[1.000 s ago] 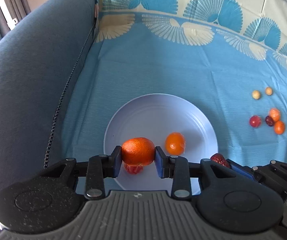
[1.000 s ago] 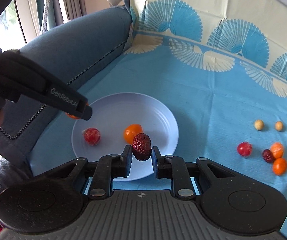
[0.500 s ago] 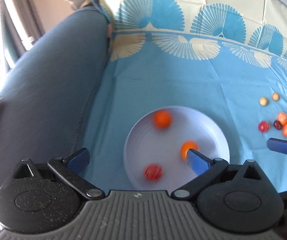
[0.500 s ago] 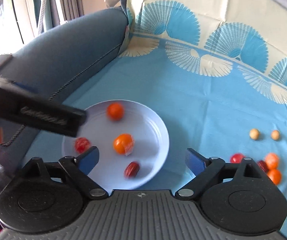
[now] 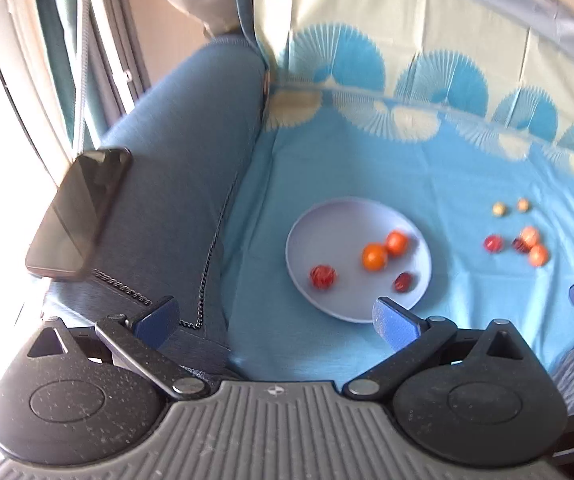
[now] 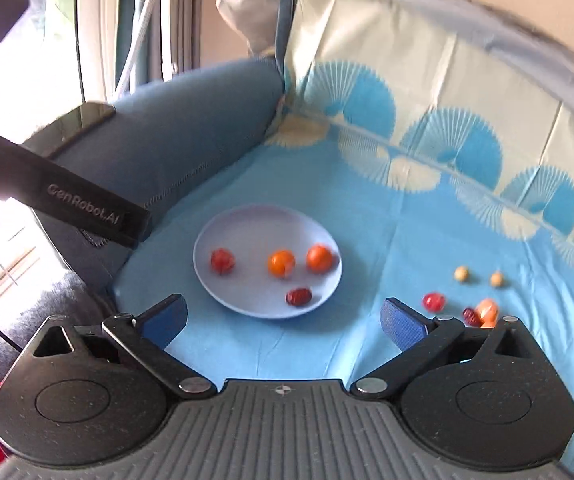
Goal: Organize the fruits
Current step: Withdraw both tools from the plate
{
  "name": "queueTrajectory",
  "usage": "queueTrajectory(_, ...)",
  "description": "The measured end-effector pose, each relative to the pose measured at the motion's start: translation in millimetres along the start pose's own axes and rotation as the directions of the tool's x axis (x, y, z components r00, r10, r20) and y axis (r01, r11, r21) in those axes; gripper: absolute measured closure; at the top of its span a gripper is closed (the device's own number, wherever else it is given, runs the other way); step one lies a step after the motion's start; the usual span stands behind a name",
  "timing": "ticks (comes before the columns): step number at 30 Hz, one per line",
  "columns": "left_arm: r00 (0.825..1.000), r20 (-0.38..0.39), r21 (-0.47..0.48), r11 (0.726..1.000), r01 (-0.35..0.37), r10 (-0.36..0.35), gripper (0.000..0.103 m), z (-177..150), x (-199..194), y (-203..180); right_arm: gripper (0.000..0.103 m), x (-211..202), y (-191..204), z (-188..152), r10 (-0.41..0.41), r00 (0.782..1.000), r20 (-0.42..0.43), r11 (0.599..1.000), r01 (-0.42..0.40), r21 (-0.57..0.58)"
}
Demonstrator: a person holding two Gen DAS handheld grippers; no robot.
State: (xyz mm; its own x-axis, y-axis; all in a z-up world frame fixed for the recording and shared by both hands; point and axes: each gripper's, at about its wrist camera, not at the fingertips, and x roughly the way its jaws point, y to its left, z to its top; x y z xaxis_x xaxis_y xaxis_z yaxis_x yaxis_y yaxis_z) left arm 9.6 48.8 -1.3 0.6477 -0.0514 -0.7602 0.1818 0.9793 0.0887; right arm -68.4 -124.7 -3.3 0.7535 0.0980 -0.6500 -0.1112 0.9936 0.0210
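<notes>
Both fruits that were gripped a second ago now lie on the pale blue plate (image 6: 227,222). At its left is a red tomato (image 6: 222,261), then two oranges (image 6: 281,263) side by side, with the dark date (image 6: 298,296) nearer the camera. Left gripper (image 5: 275,320) stands wide open and empty; right gripper (image 6: 283,318) is opening, nothing between its jaws. More small fruits (image 6: 434,301) lie loose on the blue cloth (image 6: 387,240) to the right.

Looking steeply down from above both grippers, left view nearer the sofa arm (image 5: 175,168), both sharing the plate (image 5: 327,216) (image 6: 247,224) and blue cloth (image 5: 427,168) (image 6: 387,248).
</notes>
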Motion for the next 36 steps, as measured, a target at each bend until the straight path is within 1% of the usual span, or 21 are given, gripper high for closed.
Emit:
queueTrajectory(3, 0.999, 0.039, -0.011, 1.0, 0.003, -0.003, 0.0, -8.8, -24.3, -2.8, 0.001, -16.7, 2.0, -2.6, -0.044, 0.999, 0.022, 0.999, 0.044, 0.004)
queueTrajectory(6, 0.999, 0.044, 0.02, 1.0, 0.005, -0.006, 0.0, -20.9, -38.9, -10.2, 0.001, -38.3, 3.4, -9.6, -0.06, 0.996, 0.068, 0.998, 0.059, 0.018)
queueTrajectory(9, 0.999, 0.041, 0.038, 0.999, 0.003, -0.005, 0.0, -31.8, -50.7, -13.9, 0.001, -55.2, 3.5, -16.3, -0.068, 0.993, 0.094, 0.998, 0.067, 0.017)
queueTrajectory(11, 0.999, 0.045, 0.033, 0.999, 0.012, -0.014, 0.0, -37.3, -58.5, -15.3, 0.001, -67.3, 1.6, -19.4, -0.074, 0.991, 0.115, 0.997, 0.072, 0.019)
queueTrajectory(14, 0.997, 0.07, 0.025, 1.0, 0.019, -0.02, 0.0, -39.6, -69.5, -14.8, 0.001, -79.9, -3.1, -20.7, -0.08, 0.986, 0.148, 0.997, 0.076, 0.034)
queueTrajectory(17, 0.996, 0.088, 0.02, 1.0, 0.016, -0.018, 0.0, -38.5, -76.3, -15.5, 0.001, -86.0, -3.2, -20.5, -0.081, 0.983, 0.162, 0.997, 0.077, 0.031)
queueTrajectory(24, 0.997, 0.074, 0.022, 1.0, 0.012, -0.013, 0.0, -37.7, -73.6, -15.4, 0.001, -87.5, 1.2, -22.6, -0.053, 0.983, 0.177, 0.999, 0.053, 0.004)
queueTrajectory(32, 0.999, 0.043, 0.032, 0.999, -0.01, 0.009, 0.0, -39.3, -60.8, -13.8, 0.001, -72.1, -0.9, -24.3, -0.022, 0.99, 0.137, 1.0, 0.02, 0.021)
queueTrajectory(36, 1.0, 0.028, 0.031, 0.999, -0.015, 0.014, 0.0, -39.0, -53.0, -12.3, 0.001, -68.7, 1.9, -26.2, 0.0, 0.99, 0.141, 1.0, 0.0, -0.002)
